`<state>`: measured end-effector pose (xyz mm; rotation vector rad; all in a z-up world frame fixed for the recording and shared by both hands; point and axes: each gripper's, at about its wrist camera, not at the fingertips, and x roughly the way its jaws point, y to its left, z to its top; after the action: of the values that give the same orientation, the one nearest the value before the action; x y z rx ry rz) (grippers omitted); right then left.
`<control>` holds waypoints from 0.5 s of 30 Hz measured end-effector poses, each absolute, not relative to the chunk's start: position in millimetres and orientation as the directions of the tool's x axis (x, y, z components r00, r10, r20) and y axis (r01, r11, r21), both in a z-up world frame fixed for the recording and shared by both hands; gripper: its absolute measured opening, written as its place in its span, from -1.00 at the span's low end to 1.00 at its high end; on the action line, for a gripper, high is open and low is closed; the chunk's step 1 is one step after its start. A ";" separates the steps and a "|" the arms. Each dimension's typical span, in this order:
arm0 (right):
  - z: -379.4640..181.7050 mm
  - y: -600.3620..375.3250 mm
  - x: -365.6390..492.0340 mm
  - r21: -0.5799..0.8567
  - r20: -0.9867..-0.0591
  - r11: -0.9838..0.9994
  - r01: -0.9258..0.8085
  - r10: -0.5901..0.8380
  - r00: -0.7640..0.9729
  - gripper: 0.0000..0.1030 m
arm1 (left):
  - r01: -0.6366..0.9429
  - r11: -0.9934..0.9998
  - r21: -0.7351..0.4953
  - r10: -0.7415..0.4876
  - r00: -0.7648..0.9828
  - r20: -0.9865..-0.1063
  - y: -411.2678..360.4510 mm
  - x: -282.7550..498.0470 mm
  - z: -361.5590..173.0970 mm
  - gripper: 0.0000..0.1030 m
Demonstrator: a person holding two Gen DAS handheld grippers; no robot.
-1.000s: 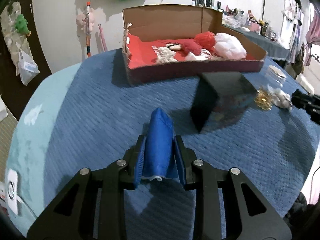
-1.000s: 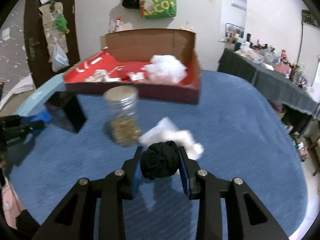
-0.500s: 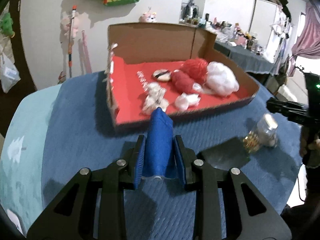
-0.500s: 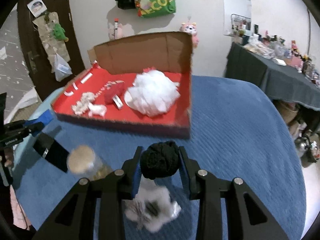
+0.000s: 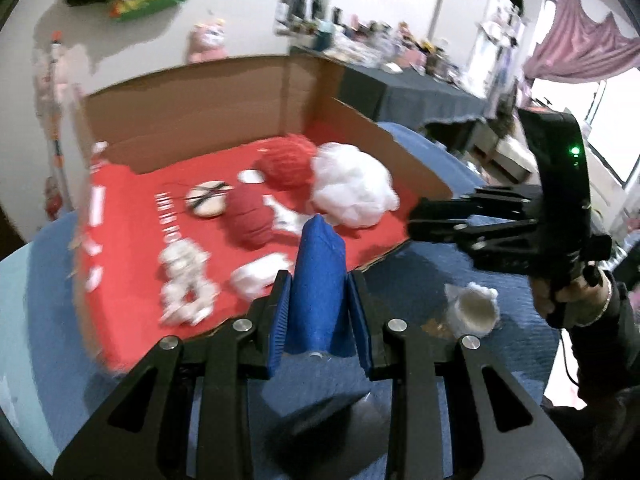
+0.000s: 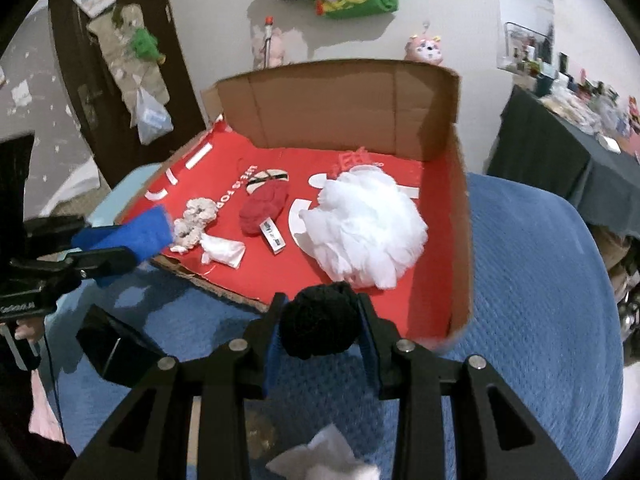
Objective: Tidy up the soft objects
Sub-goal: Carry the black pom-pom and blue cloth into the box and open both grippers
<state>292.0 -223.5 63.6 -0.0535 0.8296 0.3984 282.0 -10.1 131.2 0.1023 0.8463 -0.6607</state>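
My left gripper (image 5: 318,288) is shut on a folded blue cloth (image 5: 318,276), held above the near edge of the cardboard box (image 5: 360,124) with its red floor. My right gripper (image 6: 320,320) is shut on a black yarn ball (image 6: 318,322), just over the box's near rim (image 6: 224,290). Inside lie a white fluffy puff (image 6: 364,228), a red yarn skein (image 6: 264,204), a red yarn ball (image 5: 286,164) and small white pieces (image 6: 196,220). The left gripper with the blue cloth (image 6: 132,236) shows at the left of the right wrist view; the right gripper (image 5: 480,220) shows at the right of the left wrist view.
A blue textured cover (image 6: 540,300) lies over the table. A black box (image 6: 116,346) sits left of my right gripper. A jar with a white lid (image 5: 474,312) and white tissue (image 6: 324,460) lie near the front. A dark cluttered side table (image 6: 560,160) stands at right.
Both grippers have risen and moved forward to the cardboard box, still holding the blue cloth and the black yarn ball. The jar and black box have slid beneath and behind them.
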 end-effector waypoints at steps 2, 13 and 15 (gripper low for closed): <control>62.0 -218.1 300.4 0.078 -0.747 0.925 -0.373 0.302 0.593 -0.30 | 0.594 0.783 -0.185 -0.509 0.441 -0.739 -21.5 293.7 127.5 -0.48; 51.2 -200.6 328.4 -0.021 -0.819 0.909 -0.416 0.223 0.529 -0.30 | 0.595 0.763 -0.252 -0.501 0.299 -0.812 -58.2 347.1 94.1 -0.48; 49.3 -196.7 332.9 -0.029 -0.824 0.907 -0.419 0.216 0.524 -0.30 | 0.584 0.764 -0.274 -0.502 0.271 -0.821 -58.7 353.7 89.8 -0.48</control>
<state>332.9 -196.7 49.3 -0.2356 0.9467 0.3841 353.7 -58.7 89.8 0.0883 1.0699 -0.7322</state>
